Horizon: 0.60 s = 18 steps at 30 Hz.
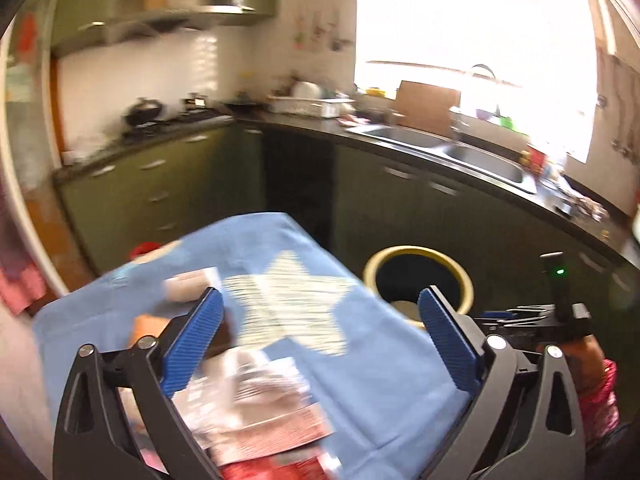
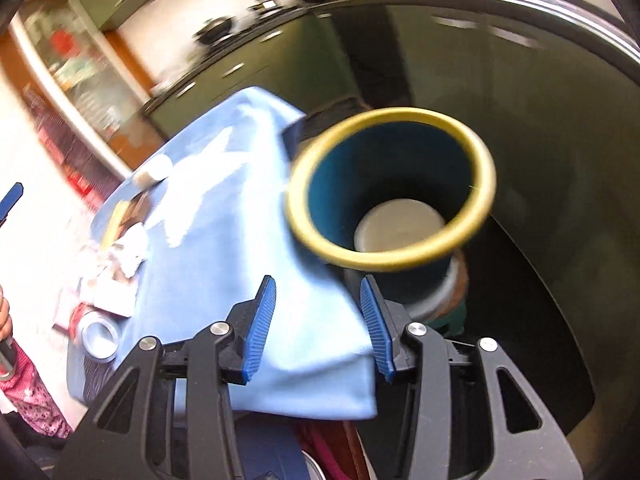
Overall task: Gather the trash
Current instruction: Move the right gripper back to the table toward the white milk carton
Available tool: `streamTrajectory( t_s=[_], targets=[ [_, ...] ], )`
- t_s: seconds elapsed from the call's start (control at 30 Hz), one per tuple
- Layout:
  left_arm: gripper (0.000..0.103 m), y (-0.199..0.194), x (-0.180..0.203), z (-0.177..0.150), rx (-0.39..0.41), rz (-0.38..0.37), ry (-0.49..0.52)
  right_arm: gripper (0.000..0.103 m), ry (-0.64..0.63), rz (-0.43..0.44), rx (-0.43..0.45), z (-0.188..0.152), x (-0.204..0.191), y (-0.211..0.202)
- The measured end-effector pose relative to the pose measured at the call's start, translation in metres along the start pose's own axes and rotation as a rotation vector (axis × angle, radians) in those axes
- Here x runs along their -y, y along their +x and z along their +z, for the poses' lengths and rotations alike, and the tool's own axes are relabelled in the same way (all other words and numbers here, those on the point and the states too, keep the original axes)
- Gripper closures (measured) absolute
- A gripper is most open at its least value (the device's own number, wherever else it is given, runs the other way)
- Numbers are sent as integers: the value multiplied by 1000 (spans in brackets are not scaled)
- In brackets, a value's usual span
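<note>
Two grippers hover over a tabletop draped in a blue star-print cloth [image 1: 360, 364]. The left gripper [image 1: 320, 316] has its jaws spread wide, holding nothing, above crumpled wrappers [image 1: 256, 412] lying on the cloth. The right gripper [image 2: 318, 320] also has its jaws apart and empty, over the cloth's edge. Just beside the tabletop stands a yellow-rimmed trash bin [image 2: 390, 188], and a metal can [image 2: 98, 334] lies among the litter.

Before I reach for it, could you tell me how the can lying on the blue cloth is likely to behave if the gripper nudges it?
The can lies on its side among wrappers, so it will probably roll. It looks like thin metal, likely light and easily dented. The blue cloth beneath may slow it.
</note>
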<state>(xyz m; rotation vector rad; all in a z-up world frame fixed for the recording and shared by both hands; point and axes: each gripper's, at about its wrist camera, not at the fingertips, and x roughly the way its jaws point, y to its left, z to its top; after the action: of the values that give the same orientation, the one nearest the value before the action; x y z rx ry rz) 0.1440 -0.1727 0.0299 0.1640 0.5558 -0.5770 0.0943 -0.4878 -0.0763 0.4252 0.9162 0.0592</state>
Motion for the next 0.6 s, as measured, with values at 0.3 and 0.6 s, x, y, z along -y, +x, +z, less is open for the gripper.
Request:
streamTrajectory(
  t_s=[0.3,0.6],
  targets=[
    [5,-67,-103,-61,9,186,-183,58,-334,181,-108,21,-128,29],
    [5,-82,-125,-95,4,205,-252,52,-777,330,-229,10,-229,54]
  ],
)
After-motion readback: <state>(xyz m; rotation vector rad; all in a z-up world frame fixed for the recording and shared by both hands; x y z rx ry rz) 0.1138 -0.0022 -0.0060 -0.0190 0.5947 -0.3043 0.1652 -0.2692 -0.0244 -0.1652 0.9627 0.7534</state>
